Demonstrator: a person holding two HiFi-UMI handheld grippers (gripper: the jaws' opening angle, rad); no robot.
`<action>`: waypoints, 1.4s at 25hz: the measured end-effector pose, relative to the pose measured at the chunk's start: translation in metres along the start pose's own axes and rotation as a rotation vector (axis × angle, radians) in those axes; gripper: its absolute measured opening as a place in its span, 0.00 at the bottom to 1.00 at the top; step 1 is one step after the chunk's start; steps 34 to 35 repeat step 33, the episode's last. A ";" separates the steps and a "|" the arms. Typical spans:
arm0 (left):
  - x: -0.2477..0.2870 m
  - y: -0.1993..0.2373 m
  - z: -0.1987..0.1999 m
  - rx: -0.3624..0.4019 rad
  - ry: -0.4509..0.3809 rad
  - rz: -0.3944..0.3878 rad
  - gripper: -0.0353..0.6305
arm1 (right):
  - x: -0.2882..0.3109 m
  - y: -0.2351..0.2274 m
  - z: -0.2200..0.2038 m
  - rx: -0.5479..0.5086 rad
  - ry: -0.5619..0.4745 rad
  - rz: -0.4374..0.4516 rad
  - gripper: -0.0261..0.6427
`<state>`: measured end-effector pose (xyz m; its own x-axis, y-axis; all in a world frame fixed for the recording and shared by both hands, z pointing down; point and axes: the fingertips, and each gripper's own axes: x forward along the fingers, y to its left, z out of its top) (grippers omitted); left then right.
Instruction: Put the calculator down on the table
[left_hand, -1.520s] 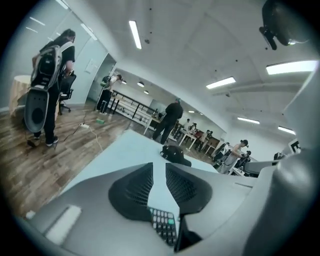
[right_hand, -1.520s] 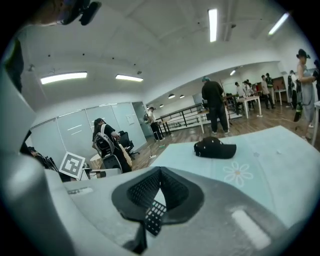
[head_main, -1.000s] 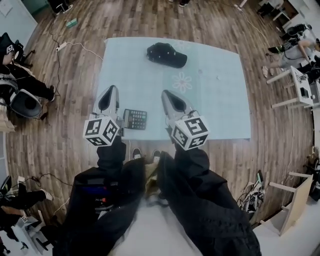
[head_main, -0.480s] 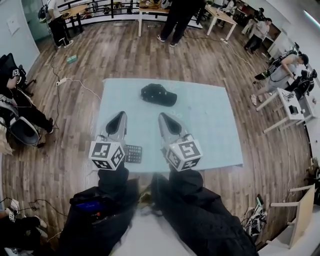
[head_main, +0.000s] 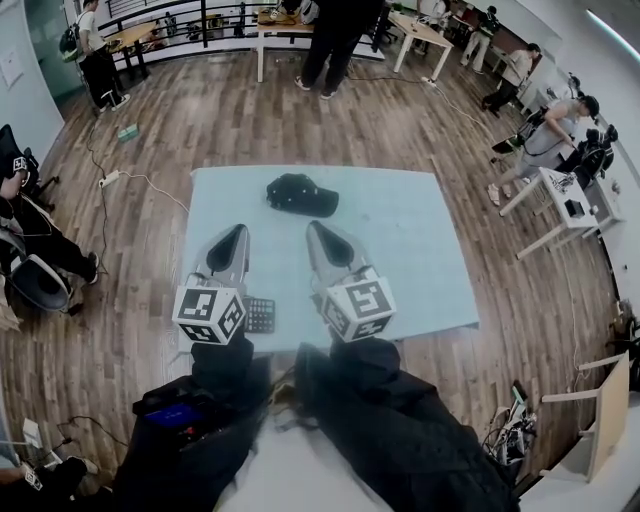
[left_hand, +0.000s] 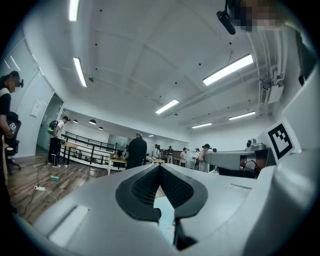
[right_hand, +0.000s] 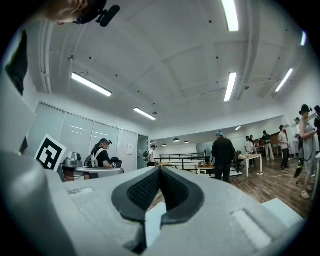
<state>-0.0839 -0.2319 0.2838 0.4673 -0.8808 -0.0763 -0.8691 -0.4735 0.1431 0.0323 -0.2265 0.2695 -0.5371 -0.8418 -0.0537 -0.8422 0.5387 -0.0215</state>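
Note:
The dark calculator (head_main: 260, 314) lies flat near the front left edge of the pale blue table (head_main: 400, 250), partly hidden behind the left gripper's marker cube. My left gripper (head_main: 236, 232) hangs above the table, over and beyond the calculator, shut and holding nothing; in the left gripper view its pads (left_hand: 160, 169) meet with only the room behind them. My right gripper (head_main: 313, 228) is level beside it, also shut and empty, its pads (right_hand: 160, 171) touching in the right gripper view. Neither gripper touches the calculator.
A black cap (head_main: 302, 194) lies at the table's far middle. Wooden floor surrounds the table, with a cable (head_main: 140, 178) at the left. People stand by desks (head_main: 290, 20) at the back, and others sit at the left and right sides.
Both grippers have risen away from the table, and they now point level into the room. The calculator stays on the table by the front left edge.

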 end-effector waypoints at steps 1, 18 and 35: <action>0.001 -0.001 0.000 0.001 0.000 -0.003 0.06 | -0.001 -0.002 0.001 -0.002 -0.004 -0.005 0.04; 0.000 0.002 -0.005 -0.014 0.016 0.009 0.06 | -0.005 -0.011 0.009 0.003 -0.033 -0.047 0.04; 0.000 0.006 -0.018 -0.034 0.039 -0.002 0.06 | -0.001 -0.012 -0.001 0.005 -0.005 -0.067 0.04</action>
